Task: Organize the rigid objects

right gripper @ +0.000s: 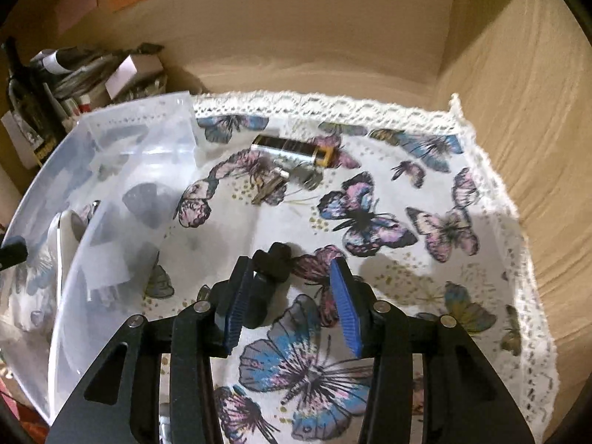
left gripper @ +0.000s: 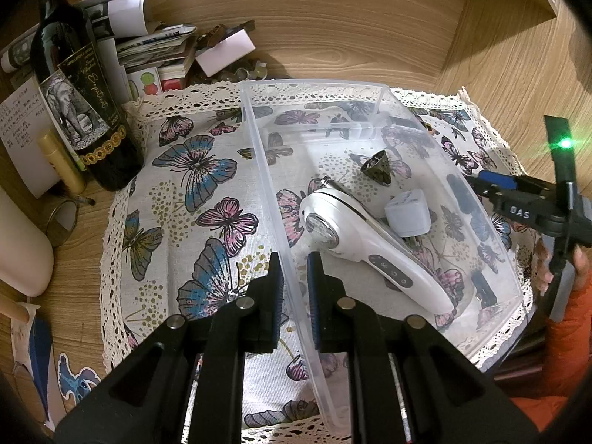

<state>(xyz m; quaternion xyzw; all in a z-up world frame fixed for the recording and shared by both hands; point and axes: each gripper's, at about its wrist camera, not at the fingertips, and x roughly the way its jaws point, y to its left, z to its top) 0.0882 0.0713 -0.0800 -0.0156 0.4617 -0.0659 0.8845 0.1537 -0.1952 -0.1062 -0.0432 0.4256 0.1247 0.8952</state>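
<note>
The left claw (left gripper: pixel 296 296) is clamped on the near wall of the clear plastic bin (left gripper: pixel 373 111), one finger on each side of it. Inside the bin lie a white handheld device (left gripper: pixel 362 244), a white plug adapter (left gripper: pixel 407 212) and a small dark cone (left gripper: pixel 379 162). The right claw (right gripper: pixel 290 303) stands apart, holding nothing, with a small black object (right gripper: pixel 273 259), perhaps a clip, just beside its left finger. Farther on the butterfly cloth (right gripper: pixel 425 229) lie a battery (right gripper: pixel 292 147) and some keys (right gripper: pixel 273 183), outside the bin.

My claw's black matt plastic arms frame a clear glossy plastic bin (left gripper: pixel 373 88), a lace-edged printed cloth (left gripper: pixel 207 185), wood-grain walls (left gripper: pixel 351 29), and a dark glossy glass bottle (left gripper: pixel 66 55) upper left.
</note>
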